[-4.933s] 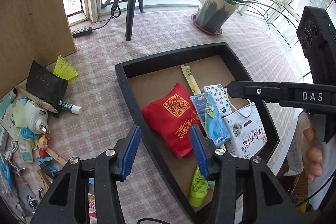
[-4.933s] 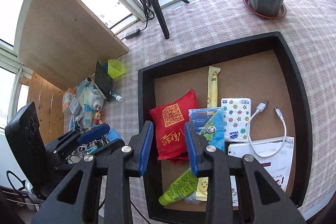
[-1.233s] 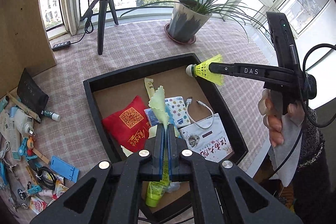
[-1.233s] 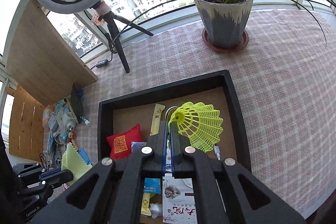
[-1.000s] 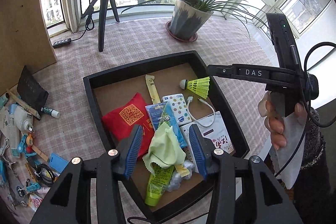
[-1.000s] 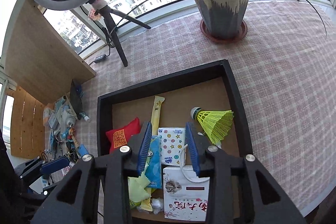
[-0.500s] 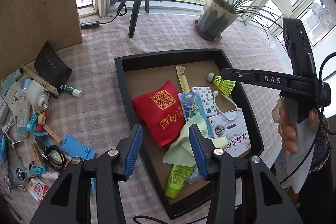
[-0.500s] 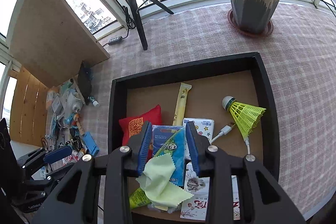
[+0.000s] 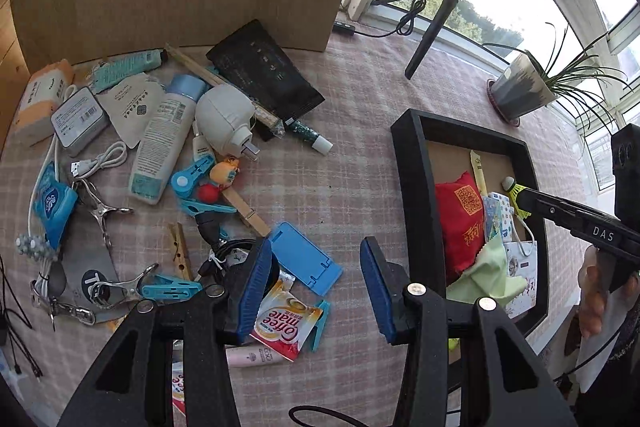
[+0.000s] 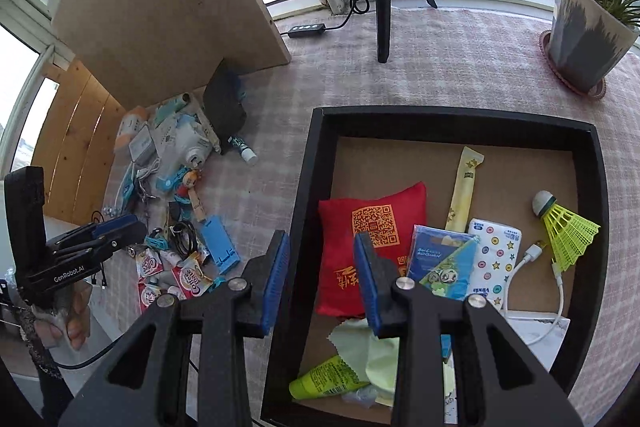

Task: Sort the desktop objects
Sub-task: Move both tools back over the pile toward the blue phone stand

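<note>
Left gripper jaws apart, empty, over the tablecloth above blue phone stand and Coffee mate sachet. Clutter pile toward left edge. Black tray near right edge holds red pouch, green cloth.

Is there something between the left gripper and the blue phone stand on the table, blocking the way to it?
No, nothing visible blocks it. The left gripper is open, and the blue phone stand lies flat just ahead between its fingers, uncovered. A Coffee mate sachet lies beside it, nearer the gripper.
</note>
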Tool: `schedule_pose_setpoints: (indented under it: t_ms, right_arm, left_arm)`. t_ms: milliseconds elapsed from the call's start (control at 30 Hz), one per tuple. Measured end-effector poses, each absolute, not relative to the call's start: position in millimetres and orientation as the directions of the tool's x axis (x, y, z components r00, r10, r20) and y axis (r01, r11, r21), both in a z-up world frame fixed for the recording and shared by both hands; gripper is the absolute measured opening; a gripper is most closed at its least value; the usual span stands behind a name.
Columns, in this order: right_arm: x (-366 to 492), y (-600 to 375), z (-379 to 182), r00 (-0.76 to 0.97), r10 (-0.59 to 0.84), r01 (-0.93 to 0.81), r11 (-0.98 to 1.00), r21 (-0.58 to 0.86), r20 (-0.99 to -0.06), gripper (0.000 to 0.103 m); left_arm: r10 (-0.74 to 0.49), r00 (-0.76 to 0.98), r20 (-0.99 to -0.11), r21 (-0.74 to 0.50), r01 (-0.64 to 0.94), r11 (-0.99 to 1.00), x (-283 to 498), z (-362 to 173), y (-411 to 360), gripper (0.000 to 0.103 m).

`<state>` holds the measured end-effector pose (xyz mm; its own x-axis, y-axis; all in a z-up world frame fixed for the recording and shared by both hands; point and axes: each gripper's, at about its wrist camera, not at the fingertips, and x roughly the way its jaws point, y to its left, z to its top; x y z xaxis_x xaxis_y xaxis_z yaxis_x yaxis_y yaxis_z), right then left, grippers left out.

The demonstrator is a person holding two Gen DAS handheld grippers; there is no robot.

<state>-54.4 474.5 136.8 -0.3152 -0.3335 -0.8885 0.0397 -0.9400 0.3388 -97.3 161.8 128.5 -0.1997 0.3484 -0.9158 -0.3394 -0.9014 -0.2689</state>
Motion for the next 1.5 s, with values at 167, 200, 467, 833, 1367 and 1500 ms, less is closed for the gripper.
schedule_pose_setpoints:
  t_ms: [167, 200, 467, 833, 1367, 1500]
  right_arm:
    - [-54, 420, 125, -0.261, -0.335, 0.163, -0.940, 0.301, -0.905, 0.033]
    - [-54, 410, 121, -0.250, -0.333, 0.183, -0.938, 0.294, -0.909, 0.033]
    - [-61, 342, 80, -0.114, -0.322, 0.324, -0.906, 0.271, -0.940, 0.036]
    - [-81, 295, 45, -0.023, -0.285, 0.432, -0.867, 0.248, -0.958, 0.036]
    - [-90, 268, 31, -0.028, -0.194, 0.500, -0.852, 0.155, -0.981, 0.042]
    - [-95, 274, 29, -0.033, -0.156, 0.490, -0.863, 0.120, -0.987, 0.043]
  left_arm:
    - [0.316, -0.208, -0.926, -0.263, -0.245, -0.933, -97, 117, 106, 0.044]
    - [0.313, -0.208, -0.926, -0.264, -0.232, -0.936, -95, 115, 97, 0.044]
    - [0.345, -0.143, -0.928, -0.315, -0.197, -0.929, -61, 92, 83, 0.044]
    - [0.410, -0.042, -0.911, -0.403, -0.118, -0.908, -43, 47, 110, 0.039]
    - [0.426, -0.036, -0.904, -0.421, -0.101, -0.901, -51, 35, 112, 0.036]
    - [0.432, -0.026, -0.901, -0.428, -0.100, -0.898, -52, 32, 114, 0.033]
